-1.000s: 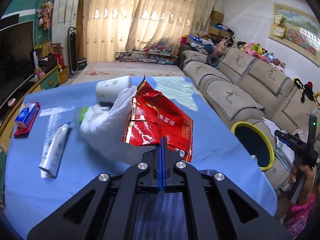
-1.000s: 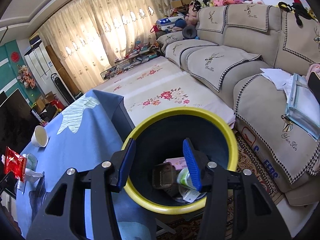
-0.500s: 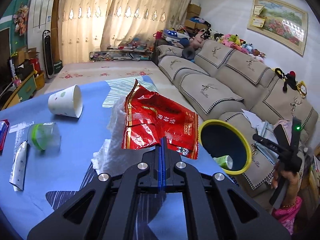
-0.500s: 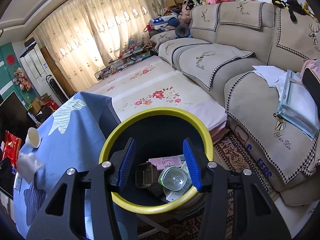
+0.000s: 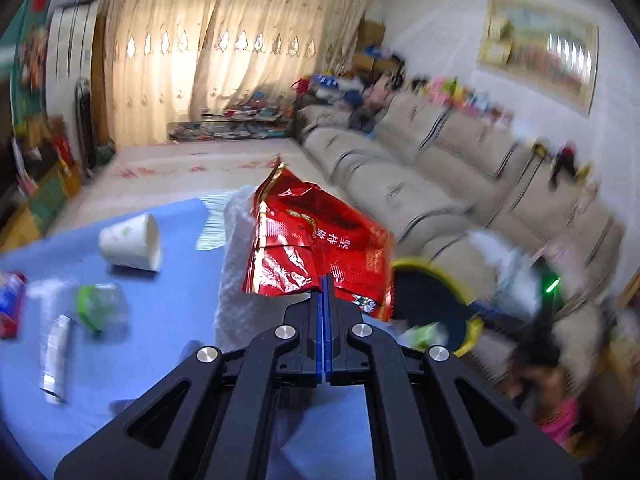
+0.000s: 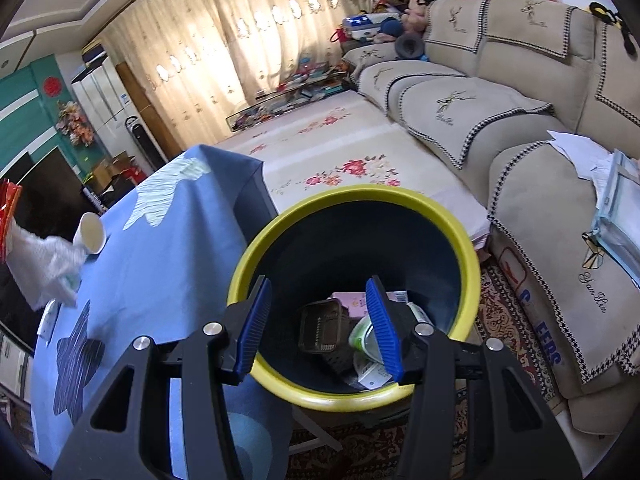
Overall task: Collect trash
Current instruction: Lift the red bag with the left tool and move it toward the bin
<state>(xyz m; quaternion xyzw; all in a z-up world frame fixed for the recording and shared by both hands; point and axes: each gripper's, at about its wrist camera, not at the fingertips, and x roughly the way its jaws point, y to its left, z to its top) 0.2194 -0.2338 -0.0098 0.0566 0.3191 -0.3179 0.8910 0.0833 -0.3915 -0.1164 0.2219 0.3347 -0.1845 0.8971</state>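
My left gripper is shut on the lower edge of a crumpled red snack bag, held up over the blue table. A white tissue sheet hangs with the bag. In the right wrist view, bag and sheet show at the far left. My right gripper stands open over the yellow-rimmed dark bin, nothing between its fingers. The bin holds a black tray, a clear lidded tub and a pink box.
On the table lie a tipped paper cup, a green-lidded clear tub, a tube and a red and blue pack. A beige sofa runs along the right, with a patterned rug under the bin.
My left gripper has lifted the red bag and white sheet and swung them right, toward the bin. The right gripper has stayed over the bin.
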